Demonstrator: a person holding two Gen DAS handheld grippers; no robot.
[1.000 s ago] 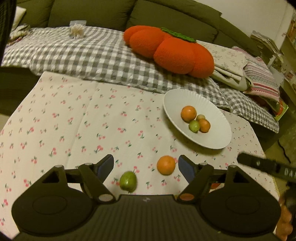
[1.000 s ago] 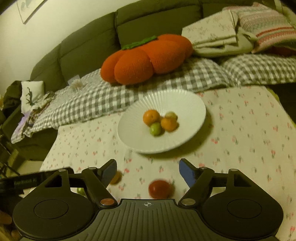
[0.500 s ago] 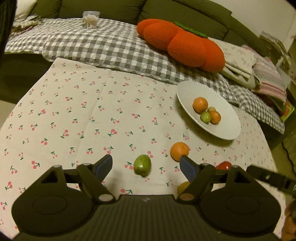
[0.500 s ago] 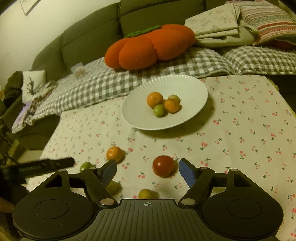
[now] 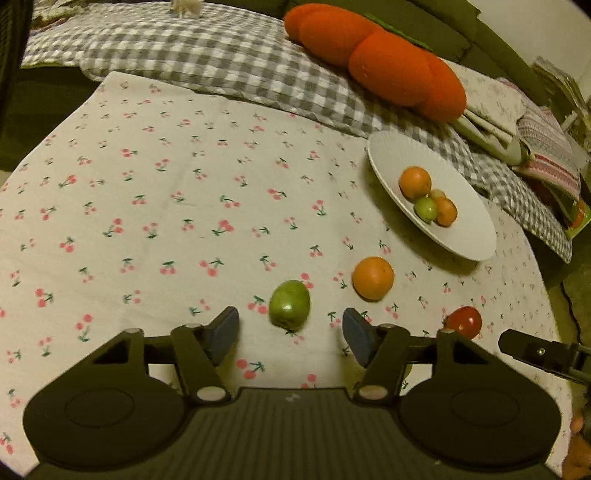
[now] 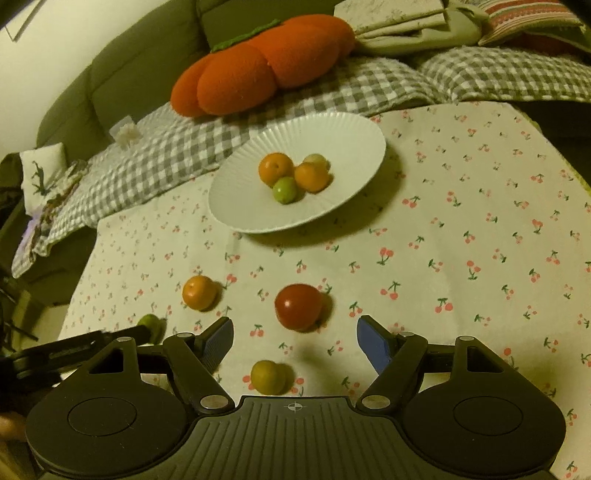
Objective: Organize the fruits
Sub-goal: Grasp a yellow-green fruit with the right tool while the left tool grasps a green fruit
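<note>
A white ribbed plate [image 5: 465,236] [image 6: 343,136] holds several small fruits, orange and green. Loose on the cherry-print cloth lie a green fruit [image 5: 290,304] [image 6: 152,325], an orange [image 5: 373,278] [image 6: 199,292], a red tomato [image 5: 463,321] [image 6: 298,306] and a small yellow-green fruit [image 6: 266,376]. My left gripper [image 5: 290,334] is open, with the green fruit just ahead between its fingertips. My right gripper [image 6: 295,341] is open too; the tomato sits just beyond its tips and the yellow-green fruit lies between its fingers.
A sofa behind the table carries a grey checked blanket [image 5: 221,55], an orange pumpkin cushion [image 5: 384,62] [image 6: 258,66] and folded cloths [image 6: 406,22]. The table's right edge [image 5: 546,295] drops to the floor. The other gripper's finger shows low at the right [image 5: 535,350] of the left wrist view.
Both grippers have pulled back and risen, so more of the table shows. The loose fruits now lie further ahead of the fingertips. Both stay open.
</note>
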